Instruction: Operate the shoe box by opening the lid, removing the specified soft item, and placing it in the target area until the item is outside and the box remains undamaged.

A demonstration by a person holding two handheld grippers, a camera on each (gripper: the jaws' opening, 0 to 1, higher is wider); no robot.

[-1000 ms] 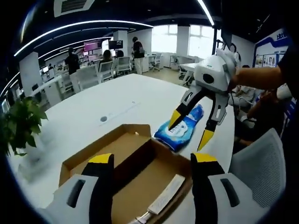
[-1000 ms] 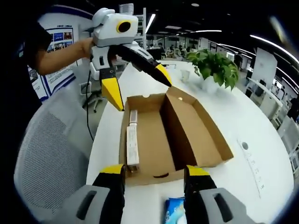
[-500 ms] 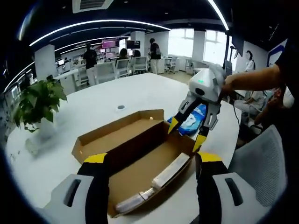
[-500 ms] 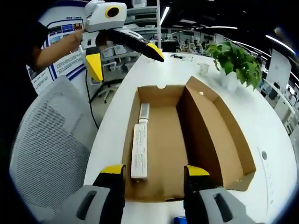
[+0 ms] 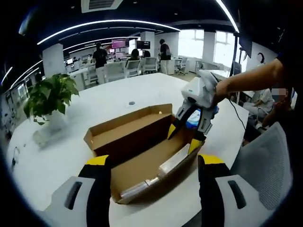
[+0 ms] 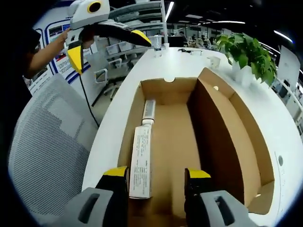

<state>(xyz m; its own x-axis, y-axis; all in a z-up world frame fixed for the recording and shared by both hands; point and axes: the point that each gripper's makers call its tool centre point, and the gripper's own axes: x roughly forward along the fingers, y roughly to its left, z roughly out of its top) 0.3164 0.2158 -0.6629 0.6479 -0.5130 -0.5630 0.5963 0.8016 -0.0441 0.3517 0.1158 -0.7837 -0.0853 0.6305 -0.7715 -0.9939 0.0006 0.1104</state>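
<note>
1. The shoe box [image 6: 189,142] stands open on the white table [image 5: 142,90]; its lid is folded back and lies flat beside the box body.

2. The right gripper [image 6: 156,172] has its jaws apart with nothing between them, and it is poised over the near end of the box. In the left gripper view the same tool [image 5: 182,140] dips into the far end of the box body, yellow tips splayed.

3. A long tube-like item [image 6: 140,158] lies on the box floor against the side wall. In the right gripper view it runs straight ahead from the left jaw, so its long axis is parallel to the jaws' line of sight. Its near end sits just beside the left jaw tip. The cap end [image 6: 149,109] points away, toward the far wall.

4. The left gripper [image 5: 151,163] is also spread and empty. It is held back off the box at the opposite end, and it shows high up in the right gripper view [image 6: 106,40].

5. Judgement: the right gripper is the nearer one to the tube. The tube lies off-centre, to the left of the jaw gap. A grasp would call for a sideways shift, and likely a roll so the jaws straddle its width.

6. A blue pack [image 5: 196,118] lies on the table just beyond the right gripper, outside the box.
</note>
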